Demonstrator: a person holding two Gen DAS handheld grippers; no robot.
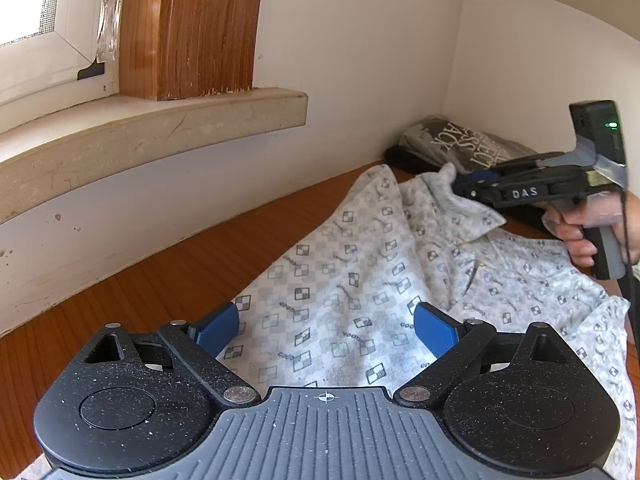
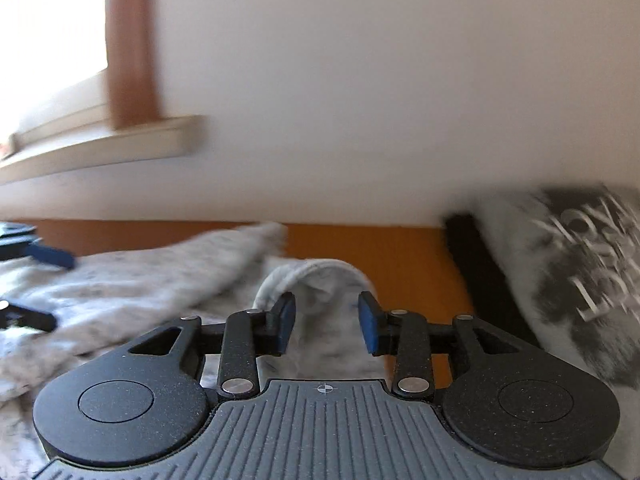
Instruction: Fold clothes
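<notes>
Between my left fingers (image 1: 326, 330), spread wide, the patterned shirt (image 1: 360, 280) lies rumpled; right fingers (image 2: 326, 328) parted around its sleeve (image 2: 320, 280). Folding barely begun, I judge.

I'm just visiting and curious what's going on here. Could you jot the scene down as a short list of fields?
surface: wooden table
garment being folded: white patterned shirt, spread out, partly rumpled
left gripper: fingers wide apart over the shirt, not pinching it
right gripper: fingers apart, a fold of shirt cloth between them, not pinched
corner: folded printed shirt by the wall
background: windowsill
</notes>
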